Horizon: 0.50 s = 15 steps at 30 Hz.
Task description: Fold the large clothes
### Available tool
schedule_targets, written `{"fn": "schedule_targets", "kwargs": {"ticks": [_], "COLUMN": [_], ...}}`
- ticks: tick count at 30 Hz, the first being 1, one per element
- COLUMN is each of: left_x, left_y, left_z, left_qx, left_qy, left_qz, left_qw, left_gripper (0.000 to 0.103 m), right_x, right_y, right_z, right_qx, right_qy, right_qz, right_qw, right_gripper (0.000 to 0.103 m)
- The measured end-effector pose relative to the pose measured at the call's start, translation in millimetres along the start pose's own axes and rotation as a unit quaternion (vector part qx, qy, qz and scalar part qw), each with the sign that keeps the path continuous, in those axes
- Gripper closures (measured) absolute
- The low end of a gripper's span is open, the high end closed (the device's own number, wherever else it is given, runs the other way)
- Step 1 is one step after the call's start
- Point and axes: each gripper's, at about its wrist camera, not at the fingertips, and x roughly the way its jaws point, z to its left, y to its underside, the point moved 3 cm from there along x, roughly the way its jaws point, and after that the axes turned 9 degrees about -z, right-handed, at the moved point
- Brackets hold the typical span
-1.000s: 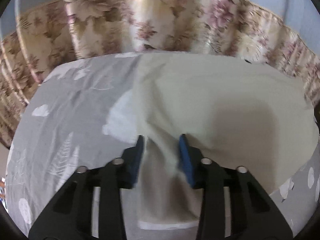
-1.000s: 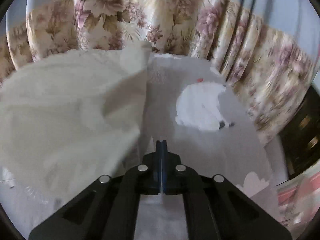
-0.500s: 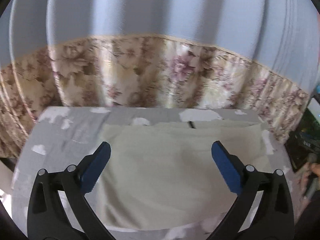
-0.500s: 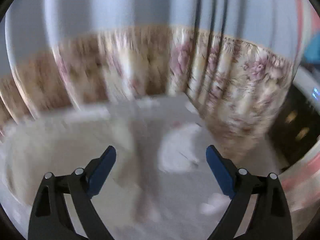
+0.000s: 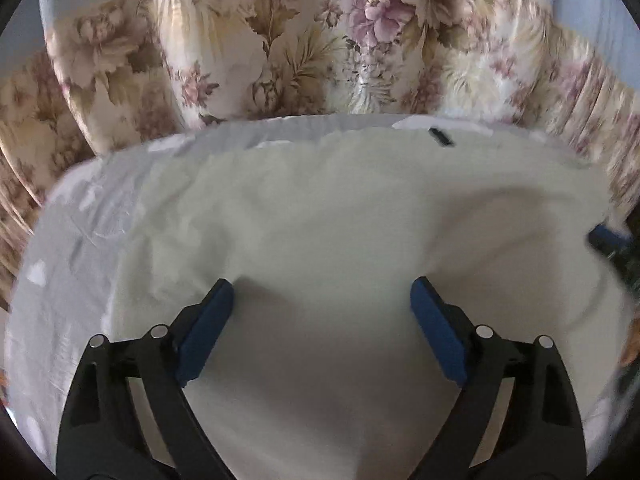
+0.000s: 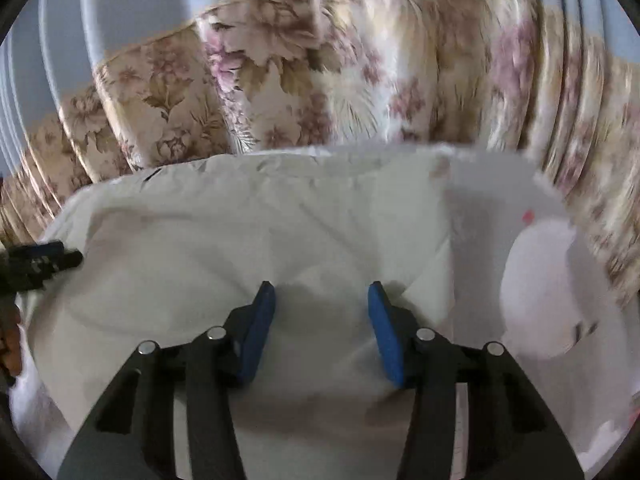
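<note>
A large cream garment [image 5: 320, 216] lies spread on a grey patterned sheet [image 5: 80, 240]; it also fills the right wrist view [image 6: 240, 232]. My left gripper [image 5: 322, 296] is open wide, its blue pads low over the garment's near part with nothing between them. My right gripper [image 6: 322, 296] is open with a narrower gap, low over the garment near its right edge. The left gripper's tip [image 6: 44, 260] shows at the far left of the right wrist view, and the right gripper's tip [image 5: 608, 240] at the right edge of the left wrist view.
A floral curtain [image 5: 300, 48] hangs right behind the far edge of the surface, also seen in the right wrist view [image 6: 340, 92]. A white shape [image 6: 540, 288] is printed on the sheet right of the garment. A small dark tag [image 5: 440, 136] sits at the garment's far edge.
One second ago both grippers held cloth. They opened and lifted, and have now come back down low over the flat garment, both open; the right gripper's gap has narrowed.
</note>
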Motion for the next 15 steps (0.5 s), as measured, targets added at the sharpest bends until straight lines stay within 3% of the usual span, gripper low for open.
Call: {"fn": "schedule_targets", "kwargs": {"ticks": [5, 15], "left_x": [17.2, 21.9], "left_y": [10.4, 6.3], "left_z": [-2.0, 3.9], "left_qx": [0.012, 0.005], "left_qy": [-0.013, -0.002], "left_qz": [0.006, 0.010], "left_qw": [0.9998, 0.9999], "left_gripper": [0.010, 0.006], "right_x": [10.8, 14.3], "right_y": [5.7, 5.1], "right_z": [-1.1, -3.6], "right_qx": [0.004, 0.019], "right_qy": [-0.001, -0.010], "right_qz": [0.009, 0.012], "right_qw": [1.000, 1.000], "right_gripper": [0.054, 0.051]}}
